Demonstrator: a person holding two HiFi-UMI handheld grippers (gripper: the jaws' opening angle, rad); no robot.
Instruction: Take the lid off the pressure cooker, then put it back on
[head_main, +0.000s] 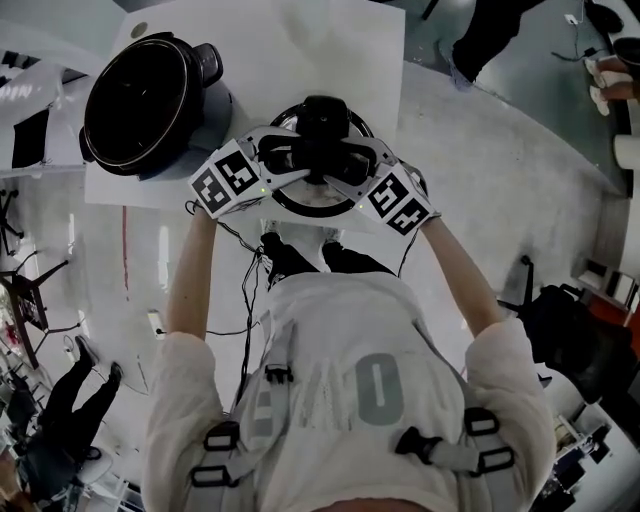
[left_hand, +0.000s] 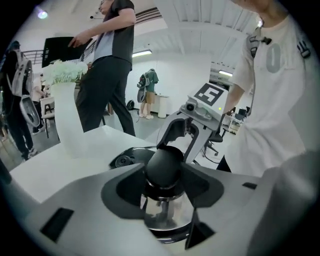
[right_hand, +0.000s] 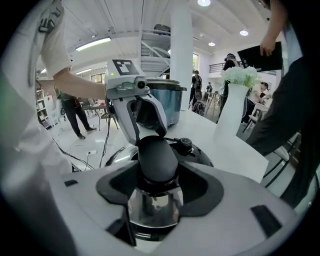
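Head view: pressure cooker (head_main: 145, 105) stands open at the far left of the white table (head_main: 300, 50). Its lid (head_main: 310, 208) is off, low over the near table edge just beside the pot, straight in front of the person. Resting or just clear of the surface: cannot tell. Left gripper (head_main: 300, 158) and right gripper (head_main: 345, 158) come in from opposite sides, facing each other, both on the one knob (head_main: 322, 122). Likely reason: a two-sided hold keeps a heavy lid level and stops it swinging. Both gripper views show the dark pads part-way closed, hugging the knob's sides, nothing else between them. Lid's look: dark domed top, bright steel rim, rounded black knob on a shiny steel collar (right_hand: 152, 207), small black valve (right_hand: 186, 145) beside it.
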